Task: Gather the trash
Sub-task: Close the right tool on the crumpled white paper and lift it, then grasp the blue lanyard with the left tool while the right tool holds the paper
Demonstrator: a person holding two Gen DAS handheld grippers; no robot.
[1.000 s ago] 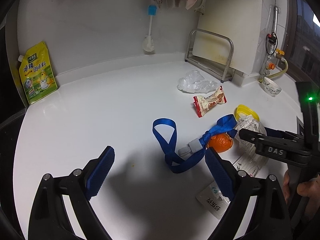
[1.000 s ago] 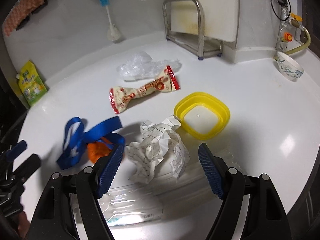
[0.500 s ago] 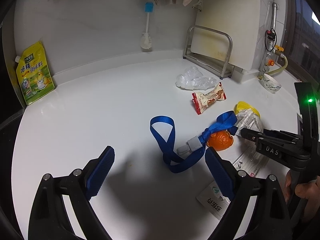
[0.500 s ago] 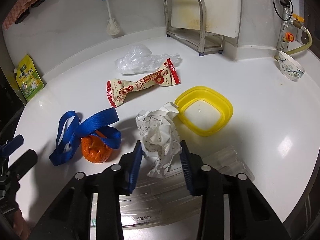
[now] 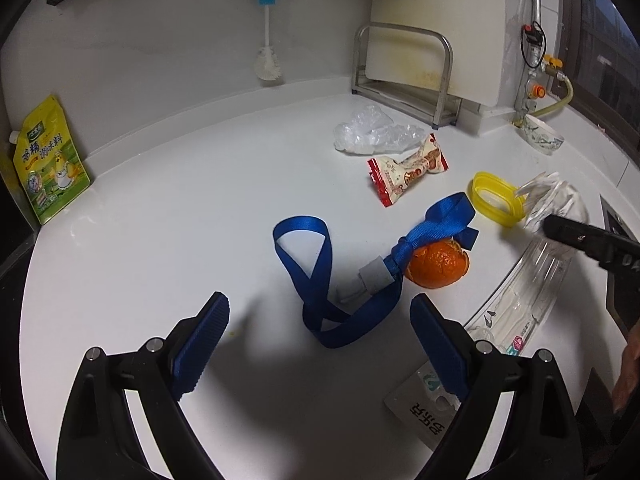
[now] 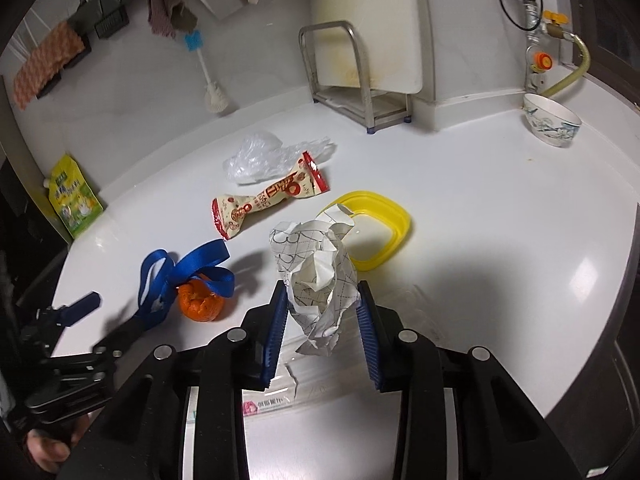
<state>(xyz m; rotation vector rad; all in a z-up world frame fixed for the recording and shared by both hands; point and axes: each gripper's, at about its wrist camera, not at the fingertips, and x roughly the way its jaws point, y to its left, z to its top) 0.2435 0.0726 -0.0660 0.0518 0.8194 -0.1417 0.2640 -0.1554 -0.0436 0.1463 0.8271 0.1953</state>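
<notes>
Right gripper [image 6: 322, 334] pinching crumpled paper [image 6: 320, 276] above counter [image 6: 500, 216] front edge; loose grip risks drop. Left gripper [image 5: 320, 344] open, empty.

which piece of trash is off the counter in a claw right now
The crumpled paper ball, pinched in the right claw. The snack wrapper, orange peel and plastic bag lie on the counter.

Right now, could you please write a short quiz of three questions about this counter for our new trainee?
1. True or false: the right gripper grips the crumpled paper.
2. What lies across the orange peel? A) blue strap B) snack wrapper C) plastic bag
3. Fill in: the left gripper is ____.

Key: 1 true; 2 A; 3 open.
</notes>
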